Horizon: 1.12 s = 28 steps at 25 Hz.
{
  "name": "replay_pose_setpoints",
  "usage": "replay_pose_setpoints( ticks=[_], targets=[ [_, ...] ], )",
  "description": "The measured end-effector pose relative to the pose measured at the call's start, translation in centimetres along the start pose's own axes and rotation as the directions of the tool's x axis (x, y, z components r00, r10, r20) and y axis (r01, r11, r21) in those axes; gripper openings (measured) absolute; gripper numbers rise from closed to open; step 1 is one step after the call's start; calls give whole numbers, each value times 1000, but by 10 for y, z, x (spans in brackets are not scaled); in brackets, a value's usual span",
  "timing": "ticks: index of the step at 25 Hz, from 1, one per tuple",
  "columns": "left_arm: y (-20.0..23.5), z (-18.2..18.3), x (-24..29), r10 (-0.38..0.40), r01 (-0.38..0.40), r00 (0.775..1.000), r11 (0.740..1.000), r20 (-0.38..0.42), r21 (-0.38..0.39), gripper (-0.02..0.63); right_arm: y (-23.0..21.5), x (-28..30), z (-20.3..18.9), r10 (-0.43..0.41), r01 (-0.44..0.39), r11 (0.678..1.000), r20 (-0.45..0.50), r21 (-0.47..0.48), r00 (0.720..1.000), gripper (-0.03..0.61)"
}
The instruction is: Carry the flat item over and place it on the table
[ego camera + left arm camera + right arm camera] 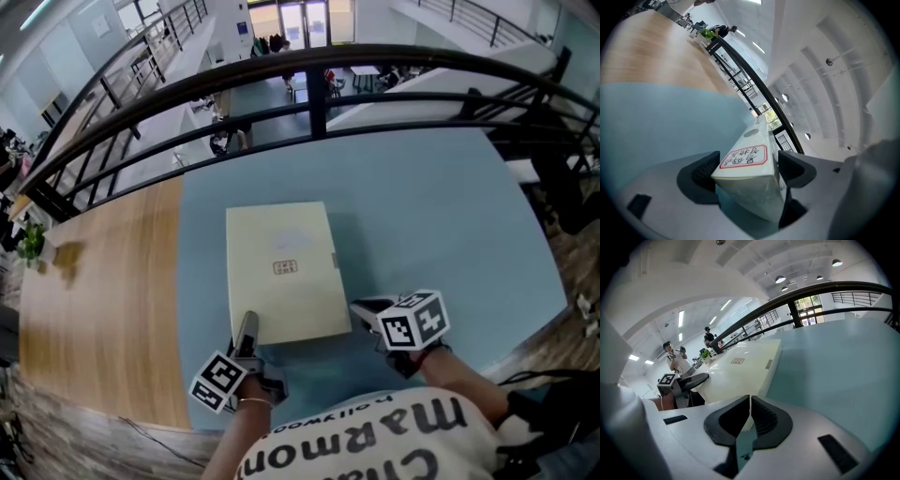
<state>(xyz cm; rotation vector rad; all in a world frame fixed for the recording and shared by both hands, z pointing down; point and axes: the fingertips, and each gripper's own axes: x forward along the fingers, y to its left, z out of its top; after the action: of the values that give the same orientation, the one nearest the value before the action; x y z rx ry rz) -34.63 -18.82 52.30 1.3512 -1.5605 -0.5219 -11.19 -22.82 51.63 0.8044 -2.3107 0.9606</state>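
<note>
The flat item is a cream box (281, 267) with a small red-framed label, lying flat on the blue table (441, 216). My left gripper (247, 323) is at the box's near left corner. In the left gripper view the edge of the box (745, 173) sits between the two pads, and the left gripper (750, 164) stands wide, not visibly pressing. My right gripper (361, 307) is at the near right corner, beside the box. In the right gripper view the right gripper (750, 401) has its pads together with nothing held, and the box (740, 364) stretches away ahead to the left.
A wooden tabletop (103, 281) adjoins the blue one on the left. A black railing (309, 89) runs along the far edge, with a lower floor beyond it. A small plant (30, 242) stands at the far left. The blue table's right edge (553, 281) drops off.
</note>
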Motion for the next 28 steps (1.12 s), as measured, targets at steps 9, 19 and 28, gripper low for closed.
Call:
replay_pose_setpoints(
  ticks=[9, 19, 28],
  targets=[
    [10, -7, -7, 40, -40, 999, 999, -8, -7, 392, 0, -10, -8, -4, 4, 1000, 2, 2, 1000, 37],
    [29, -20, -12, 87, -88, 996, 995, -17, -56, 413, -6, -17, -22, 9, -9, 1000, 4, 14, 1000, 37],
    [30, -22, -17, 219, -218, 976, 972, -6, 84, 387, -20, -42, -30, 34, -34, 999, 11, 24, 999, 37]
  ],
)
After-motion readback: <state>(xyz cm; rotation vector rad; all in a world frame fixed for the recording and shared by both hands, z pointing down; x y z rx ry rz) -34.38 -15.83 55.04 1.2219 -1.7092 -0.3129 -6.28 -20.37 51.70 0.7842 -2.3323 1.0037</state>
